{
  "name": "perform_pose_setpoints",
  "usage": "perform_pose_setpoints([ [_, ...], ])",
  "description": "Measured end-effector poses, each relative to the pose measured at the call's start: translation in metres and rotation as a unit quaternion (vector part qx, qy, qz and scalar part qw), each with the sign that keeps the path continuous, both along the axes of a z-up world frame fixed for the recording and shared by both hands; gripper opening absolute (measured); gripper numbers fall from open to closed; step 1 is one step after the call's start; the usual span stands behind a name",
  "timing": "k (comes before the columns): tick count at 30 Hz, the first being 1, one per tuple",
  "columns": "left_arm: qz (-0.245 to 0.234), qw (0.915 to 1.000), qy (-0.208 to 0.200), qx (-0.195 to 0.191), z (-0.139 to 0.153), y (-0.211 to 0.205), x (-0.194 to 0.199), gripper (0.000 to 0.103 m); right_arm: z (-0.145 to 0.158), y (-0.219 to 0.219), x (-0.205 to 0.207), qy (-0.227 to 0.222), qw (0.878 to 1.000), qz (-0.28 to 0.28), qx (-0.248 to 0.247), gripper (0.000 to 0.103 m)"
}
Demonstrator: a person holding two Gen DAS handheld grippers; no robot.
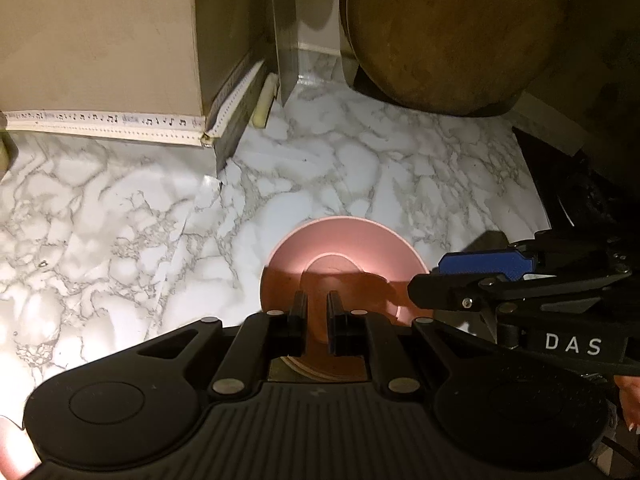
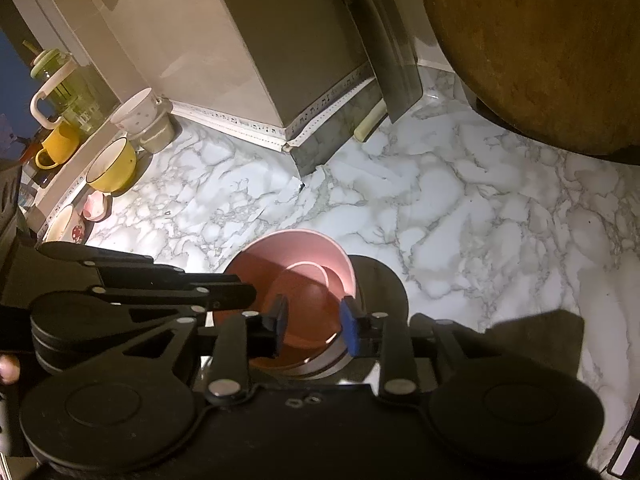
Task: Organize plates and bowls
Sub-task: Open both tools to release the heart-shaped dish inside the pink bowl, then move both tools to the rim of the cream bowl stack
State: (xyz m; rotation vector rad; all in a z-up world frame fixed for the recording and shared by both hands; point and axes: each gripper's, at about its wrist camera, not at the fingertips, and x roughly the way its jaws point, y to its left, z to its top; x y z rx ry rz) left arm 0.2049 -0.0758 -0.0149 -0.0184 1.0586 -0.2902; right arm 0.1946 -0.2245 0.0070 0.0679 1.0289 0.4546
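Pink bowl (image 2: 296, 280) rim between parted right gripper (image 2: 314, 322) fingers — left gripper (image 1: 317, 312) clenched, empty.

Marble counter (image 2: 460, 200), pink bowl (image 2: 304, 256), perhaps stacked

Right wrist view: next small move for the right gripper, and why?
Probably back the right gripper off the pink bowl. Its jaws stand open, pads clear of the rim, while the left gripper looks shut on the bowl's wall, so the left can likely carry it alone.
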Motion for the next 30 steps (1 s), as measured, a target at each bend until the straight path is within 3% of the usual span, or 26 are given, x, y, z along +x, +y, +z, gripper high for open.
perform_pose_setpoints([
  [7,-0.001,0.9995,-0.03,0.003,0.011,0.002,-0.013,0.014,0.005,0.0,-0.01,-0.011,1.0,0.0,0.003,0.035],
  [11,0.001,0.999,-0.045,0.004,0.016,0.004,-0.021,0.031,0.01,0.0,-0.017,-0.023,1.0,0.0,0.007,0.039],
  [15,0.012,0.9982,-0.058,-0.002,0.02,0.009,-0.028,0.052,0.017,-0.001,-0.025,-0.04,0.999,-0.005,0.007,0.051],
  [20,0.018,0.9976,-0.065,-0.011,0.022,0.016,-0.035,0.056,0.022,-0.004,-0.034,-0.064,0.998,-0.01,0.007,0.071],
  [24,0.031,0.9962,-0.08,-0.016,0.022,0.021,-0.041,0.074,0.024,-0.006,-0.04,-0.077,0.997,-0.017,0.009,0.086],
  [27,0.04,0.9955,-0.082,-0.024,0.019,0.026,-0.044,0.077,0.021,-0.01,-0.04,-0.077,0.996,-0.033,0.012,0.099],
  [30,0.055,0.9958,-0.065,-0.035,0.012,0.029,-0.042,0.077,0.017,-0.015,-0.04,-0.064,0.996,-0.056,0.019,0.101],
])
